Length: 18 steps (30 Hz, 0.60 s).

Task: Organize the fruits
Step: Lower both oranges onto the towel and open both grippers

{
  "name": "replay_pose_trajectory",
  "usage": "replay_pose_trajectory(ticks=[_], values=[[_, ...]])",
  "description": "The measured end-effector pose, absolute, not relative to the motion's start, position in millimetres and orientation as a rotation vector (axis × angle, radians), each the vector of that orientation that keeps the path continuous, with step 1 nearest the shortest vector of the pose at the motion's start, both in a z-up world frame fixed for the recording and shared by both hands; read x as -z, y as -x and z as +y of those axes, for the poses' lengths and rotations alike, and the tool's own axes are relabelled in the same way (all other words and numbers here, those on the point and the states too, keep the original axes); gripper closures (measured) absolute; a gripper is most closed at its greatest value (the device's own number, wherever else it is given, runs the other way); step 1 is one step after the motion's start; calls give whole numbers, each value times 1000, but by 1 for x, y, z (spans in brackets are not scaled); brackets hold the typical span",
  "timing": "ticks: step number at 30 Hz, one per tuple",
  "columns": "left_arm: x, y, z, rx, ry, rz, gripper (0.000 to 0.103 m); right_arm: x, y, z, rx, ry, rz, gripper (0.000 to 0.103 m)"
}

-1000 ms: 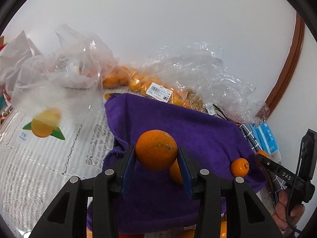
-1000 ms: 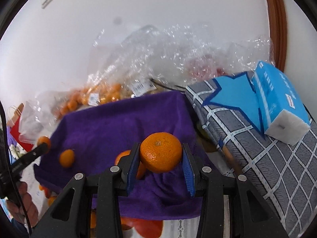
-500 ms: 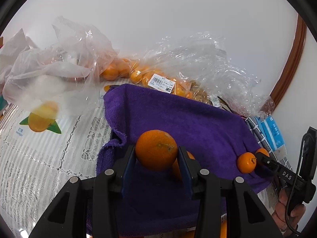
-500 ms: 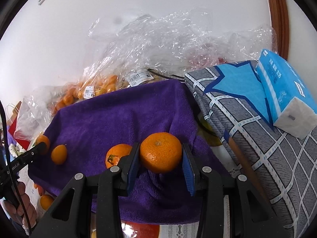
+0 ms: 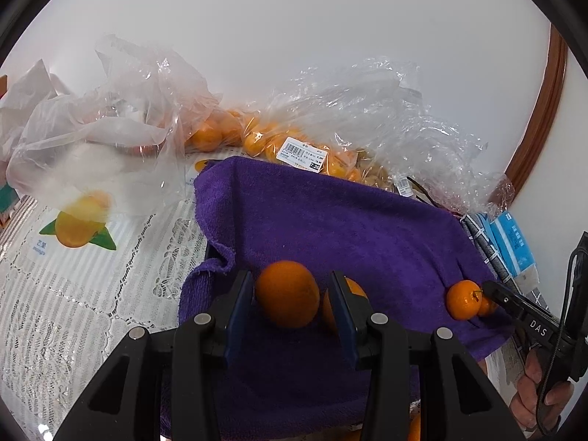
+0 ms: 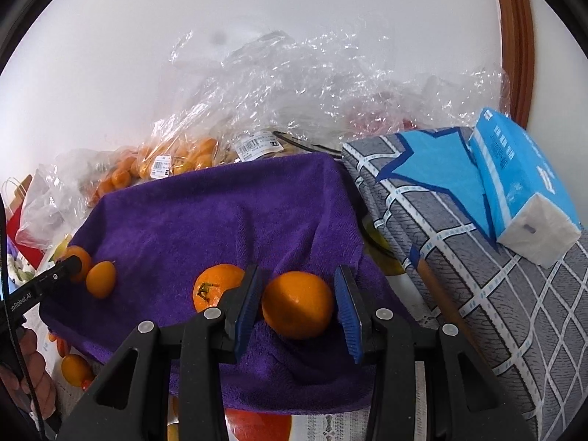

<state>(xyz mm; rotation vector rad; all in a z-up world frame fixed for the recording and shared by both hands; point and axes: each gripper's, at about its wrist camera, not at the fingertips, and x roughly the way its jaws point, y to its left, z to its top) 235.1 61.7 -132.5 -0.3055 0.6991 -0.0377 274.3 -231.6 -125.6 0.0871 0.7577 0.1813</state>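
Holding both tools low over the purple towel, we note the left gripper level and pointing across the towel's near-left part, jaws parted slightly wider than the orange between them. A thin gap shows on each side, so it is not clamped; the fruit is blurred. A second orange sits on the towel just behind the right-hand finger. The right gripper is posed the same over the towel's near-right part, blue pads standing a sliver off a round orange that rests on the cloth. A stemmed orange lies on the towel touching the outside of its left-hand finger. Each wrist view catches the other tool's fingertip at the towel's far side edge, with a bare hand gripping the handle below. Behind the towel, against the wall, clear plastic bags are heaped; one with a barcode label holds many small oranges. Right of the towel a blue tissue pack lies on a grey checked cushion. Left of the towel is a lace tablecloth.
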Motion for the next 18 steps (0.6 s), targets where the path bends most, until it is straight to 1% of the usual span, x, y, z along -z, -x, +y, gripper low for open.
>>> replay_pose_trajectory(ticks=[3,8,14,18], values=[[133,-235,62,38,306,699,63,122,-273,-236,-181,-102,751,61],[133,-234,62,37,307,696,62,113,-264,-241,-155,-110,713,43],[127,-228,60,46,306,658,59,105,-252,-240,-116,-89,664,43],[121,-222,58,49,292,615,58,96,-243,-236,-93,-74,642,43]])
